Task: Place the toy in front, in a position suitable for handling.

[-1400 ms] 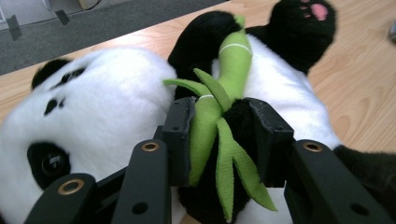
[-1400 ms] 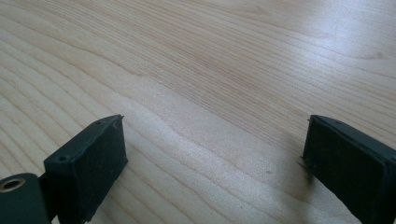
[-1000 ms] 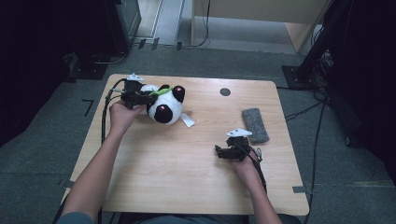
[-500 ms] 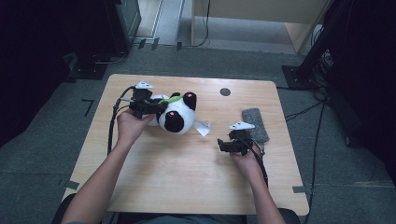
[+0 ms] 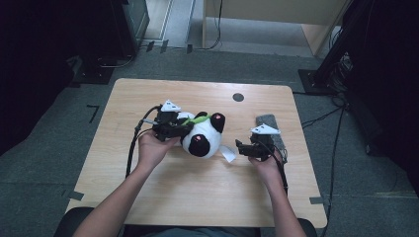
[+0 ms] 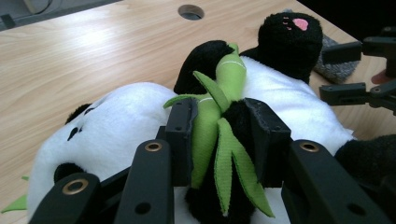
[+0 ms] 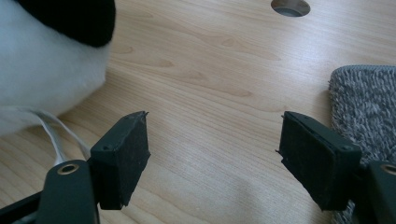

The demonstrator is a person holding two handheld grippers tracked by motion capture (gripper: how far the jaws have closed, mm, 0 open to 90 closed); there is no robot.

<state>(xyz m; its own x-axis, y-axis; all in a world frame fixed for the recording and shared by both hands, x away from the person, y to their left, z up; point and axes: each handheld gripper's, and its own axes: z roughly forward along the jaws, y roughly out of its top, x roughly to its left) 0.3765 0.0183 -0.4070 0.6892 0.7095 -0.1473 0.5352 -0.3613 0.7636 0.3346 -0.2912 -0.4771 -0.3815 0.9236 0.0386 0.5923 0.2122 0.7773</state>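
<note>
A black-and-white panda plush (image 5: pixel 200 138) with a green bamboo sprig (image 6: pixel 210 121) lies on its side at the middle of the wooden table (image 5: pixel 197 197). My left gripper (image 5: pixel 184 129) is shut on it from the left. In the left gripper view its jaws (image 6: pixel 219 135) pinch the bamboo and the black fur behind it. My right gripper (image 5: pixel 239 147) hovers just right of the panda, pointing at it. Its jaws (image 7: pixel 215 154) stand open with only bare tabletop between them, and they have just been closing a little. The panda's white tag (image 5: pixel 228 153) lies between it and that gripper.
A grey cloth pad (image 5: pixel 272 129) lies at the right side of the table, just behind my right gripper and beside its right jaw (image 7: pixel 364 102). A round cable hole (image 5: pixel 238 97) sits near the far edge. Dark stands and cables ring the table on the floor.
My left hand has carried the panda from the far left of the table rightward toward the middle. My right hand has lifted a little and now sits close to the panda.
</note>
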